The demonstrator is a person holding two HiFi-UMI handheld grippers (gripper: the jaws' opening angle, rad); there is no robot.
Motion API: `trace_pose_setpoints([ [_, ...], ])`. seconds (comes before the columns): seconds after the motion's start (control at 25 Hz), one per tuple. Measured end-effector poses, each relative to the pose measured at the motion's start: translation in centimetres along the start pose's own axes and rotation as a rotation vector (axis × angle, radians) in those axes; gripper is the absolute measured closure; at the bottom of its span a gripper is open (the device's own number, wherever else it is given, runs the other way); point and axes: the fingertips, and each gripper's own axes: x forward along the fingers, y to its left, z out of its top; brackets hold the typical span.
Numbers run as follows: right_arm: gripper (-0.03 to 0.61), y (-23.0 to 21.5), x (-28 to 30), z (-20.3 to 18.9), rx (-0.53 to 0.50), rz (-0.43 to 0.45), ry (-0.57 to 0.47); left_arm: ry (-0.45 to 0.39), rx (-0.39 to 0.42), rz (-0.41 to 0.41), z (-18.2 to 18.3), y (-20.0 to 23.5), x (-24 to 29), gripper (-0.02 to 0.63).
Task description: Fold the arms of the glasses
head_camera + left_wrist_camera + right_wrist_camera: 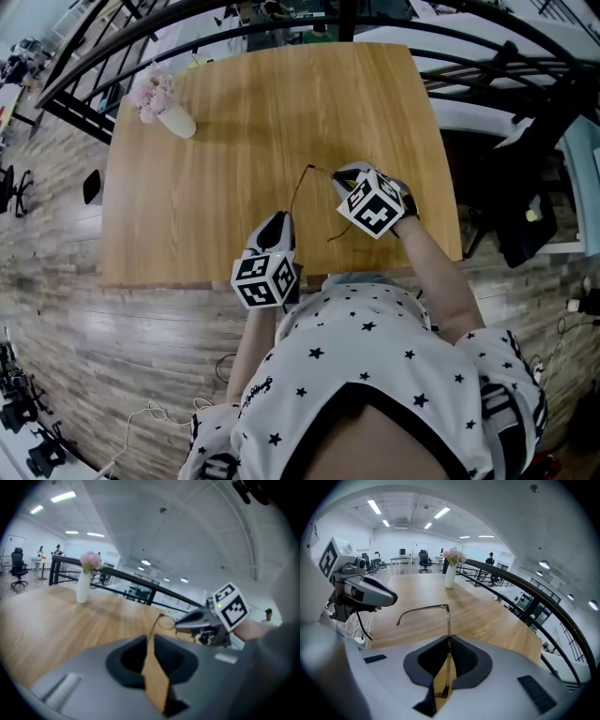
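Thin wire-framed glasses (298, 187) hang above the wooden table (225, 103), between my two grippers. My right gripper (349, 173) is shut on the glasses' front, which shows edge-on between its jaws (449, 641). One arm of the glasses (424, 608) sticks out sideways toward the left gripper (389, 599). My left gripper (277, 223) sits low near the table's front edge. Its jaws (151, 641) stand a little apart, and a wedge of table shows through the gap. The arm's thin tip reaches the mouth of that gap and rises to the lens rim (165, 620) by the right gripper (190, 619). A second arm (339, 230) hangs below the right gripper.
A white vase of pink flowers (173, 120) stands at the table's far left corner and also shows as the vase (83, 587) and vase (450, 576). Black railings (281, 19) run past the far edge. The person stands at the near edge (187, 279).
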Motion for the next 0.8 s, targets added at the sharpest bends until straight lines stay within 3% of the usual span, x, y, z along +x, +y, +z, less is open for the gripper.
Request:
trace_pose_setpoints([
  [0.24, 0.558, -0.4, -1.5, 1.0, 0.021, -0.037, -0.025, 0.021, 0.048, -0.008, -0.3, -0.4, 0.2, 0.525],
  [0.64, 0.558, -1.3, -3.5, 3.0, 0.044, -0.075, -0.085, 0.007, 0.103, 0.032, 0.9, -0.1, 0.7, 0.532],
  [0.8, 0.558, -1.4, -3.9, 3.4, 0.049, -0.074, -0.101, -0.001, 0.112, 0.041, 1.3, -0.2, 0.7, 0.572],
])
